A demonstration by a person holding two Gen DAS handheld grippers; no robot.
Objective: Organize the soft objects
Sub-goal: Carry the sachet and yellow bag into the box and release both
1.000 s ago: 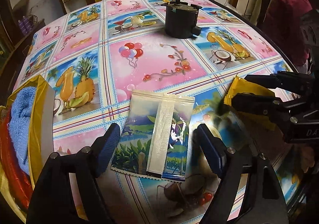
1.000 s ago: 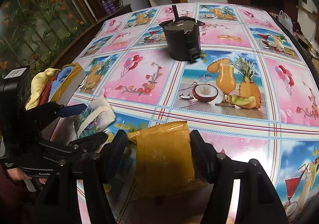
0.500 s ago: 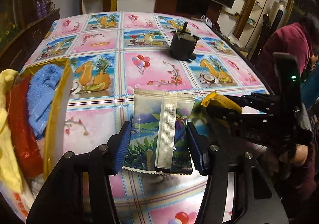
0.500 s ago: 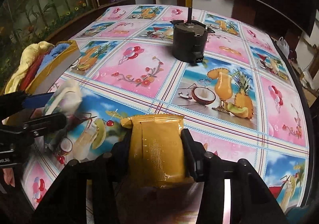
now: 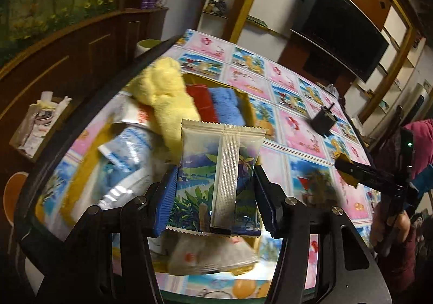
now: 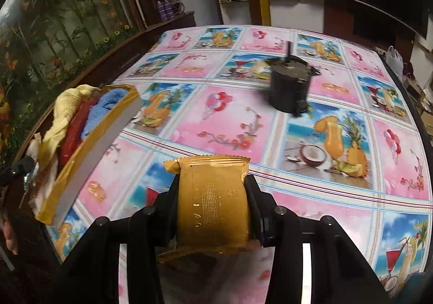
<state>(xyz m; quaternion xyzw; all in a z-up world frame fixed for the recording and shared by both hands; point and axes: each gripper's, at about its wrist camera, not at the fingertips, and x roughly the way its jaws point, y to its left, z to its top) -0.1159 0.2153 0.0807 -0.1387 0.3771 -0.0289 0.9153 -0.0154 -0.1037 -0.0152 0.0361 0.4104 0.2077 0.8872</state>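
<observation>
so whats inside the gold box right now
A yellow towel, a red cloth and a blue towel lie at the far end of the gold box, and several packets nearer. The held scenic packet covers the middle.

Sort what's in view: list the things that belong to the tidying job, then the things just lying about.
Job: scenic sachet in left gripper; gold sachet in right gripper; gold box; yellow, red, blue cloths.
Lying about: black motor; purple bottles.

A big table (image 6: 216,125) wears a bright cloth with pictures of fruit drinks and balloons. A dark round motor (image 6: 289,87) stands on it. Well to the motor's left, at the table's edge, sits a gold box (image 6: 89,147) full of towels.
</observation>
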